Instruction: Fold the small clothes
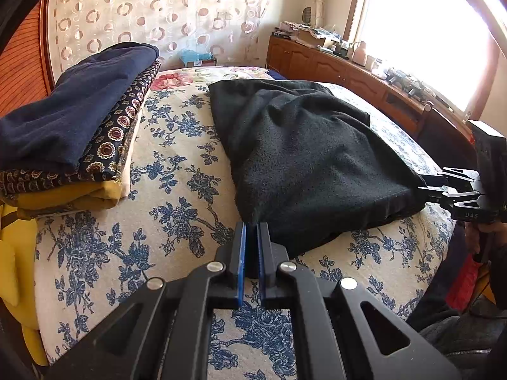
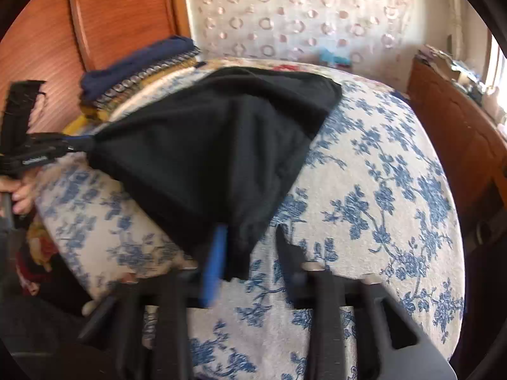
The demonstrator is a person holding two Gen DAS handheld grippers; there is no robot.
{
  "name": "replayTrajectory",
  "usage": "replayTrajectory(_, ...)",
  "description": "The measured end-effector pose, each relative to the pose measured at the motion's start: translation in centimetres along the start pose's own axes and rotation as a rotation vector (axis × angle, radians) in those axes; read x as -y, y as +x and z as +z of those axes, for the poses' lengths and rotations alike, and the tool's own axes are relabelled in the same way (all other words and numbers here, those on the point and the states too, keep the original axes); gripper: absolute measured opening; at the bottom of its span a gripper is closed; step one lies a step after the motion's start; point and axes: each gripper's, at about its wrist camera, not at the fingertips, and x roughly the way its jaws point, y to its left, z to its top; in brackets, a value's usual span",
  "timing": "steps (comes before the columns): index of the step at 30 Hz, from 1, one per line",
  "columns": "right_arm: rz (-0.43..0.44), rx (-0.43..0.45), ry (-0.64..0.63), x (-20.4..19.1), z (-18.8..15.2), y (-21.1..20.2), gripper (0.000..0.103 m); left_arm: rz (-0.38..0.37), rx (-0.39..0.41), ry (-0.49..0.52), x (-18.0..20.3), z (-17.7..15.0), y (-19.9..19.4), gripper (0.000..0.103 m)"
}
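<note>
A black fleece garment (image 1: 304,158) lies folded on the floral bedspread (image 1: 177,196); it also shows in the right wrist view (image 2: 215,145). My left gripper (image 1: 252,228) is shut on the garment's near left corner, and it shows from the side in the right wrist view (image 2: 85,144). My right gripper (image 2: 250,237) has its jaws apart around the garment's near right corner, which hangs between the fingers; the view is blurred. It also shows at the garment's right edge in the left wrist view (image 1: 423,190).
A stack of folded clothes (image 1: 79,126), navy on top, sits at the bed's far left by the wooden headboard (image 2: 120,12). A wooden cabinet (image 1: 348,72) with clutter runs along the right under the window. Yellow fabric (image 1: 16,253) hangs at the bed's left edge.
</note>
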Motion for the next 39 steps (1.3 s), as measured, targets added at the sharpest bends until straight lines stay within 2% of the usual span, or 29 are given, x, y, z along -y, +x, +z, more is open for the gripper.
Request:
replayTrajectory(2,-0.014,-0.007,0.008,0.1,0.0,0.3,0.046,0.003,-0.004,0.007,0.1,0.1,0.1,0.004)
replayTrajectory(4,-0.021,-0.015,0.014,0.1,0.0,0.6,0.049,0.01,-0.013,0.015,0.2,0.1,0.4,0.01)
replayTrajectory(6,-0.018,-0.019,0.026,0.2,-0.1,0.9,0.051,0.011,-0.022,0.017,0.3,0.1,0.8,0.027)
replayTrajectory(7,-0.022,-0.016,0.027,0.1,0.0,0.9,0.051,0.008,-0.027,0.018,0.3,0.1,0.9,0.029)
replayTrajectory(12,-0.012,-0.008,0.01,-0.9,0.2,1.4,0.051,0.011,-0.049,0.02,0.3,0.1,1.8,0.033)
replayTrajectory(13,-0.006,-0.004,0.004,-1.1,0.2,1.5,0.049,0.01,-0.052,0.017,0.3,0.0,2.0,0.033)
replayTrajectory(15,0.021,0.0,-0.002,-1.4,0.4,1.7,0.028,0.006,-0.051,0.009,0.2,0.0,2.2,0.033)
replayTrajectory(16,0.034,0.0,-0.004,-1.5,0.5,1.7,0.022,0.004,-0.049,0.006,0.2,0.0,2.2,0.033)
replayTrajectory(17,0.052,0.0,-0.007,-1.5,0.5,1.8,0.006,0.001,-0.05,0.009,0.2,0.0,2.3,0.033)
replayTrajectory(18,0.053,0.008,-0.014,-1.6,0.6,1.8,0.006,-0.007,-0.052,0.018,0.3,0.0,2.2,0.026)
replayTrajectory(19,0.06,0.012,-0.012,-1.5,0.6,1.7,0.006,-0.038,-0.054,0.029,0.5,0.0,2.2,0.013)
replayTrajectory(20,0.078,0.023,-0.006,-1.3,0.7,1.4,0.005,-0.063,-0.051,0.039,0.7,0.1,2.0,0.006)
replayTrajectory(23,0.106,0.081,0.02,-0.5,1.3,-0.2,0.004,-0.098,-0.009,0.04,1.0,1.1,0.6,0.003)
replayTrajectory(26,0.125,0.146,0.038,0.7,2.8,-2.3,0.004,-0.158,0.075,-0.016,0.4,3.7,-1.7,0.003)
replayTrajectory(31,0.132,0.218,0.057,3.1,6.9,-3.8,0.003,-0.12,0.148,-0.018,-0.1,9.0,-2.0,0.003)
replayTrajectory(36,0.065,0.245,0.06,5.7,13.0,-2.4,0.003,-0.056,0.168,-0.01,-0.6,15.3,1.0,0.004)
replayTrajectory(39,0.005,0.228,0.065,8.3,16.6,0.6,0.003,-0.01,0.151,-0.009,-1.3,18.6,4.3,0.004)
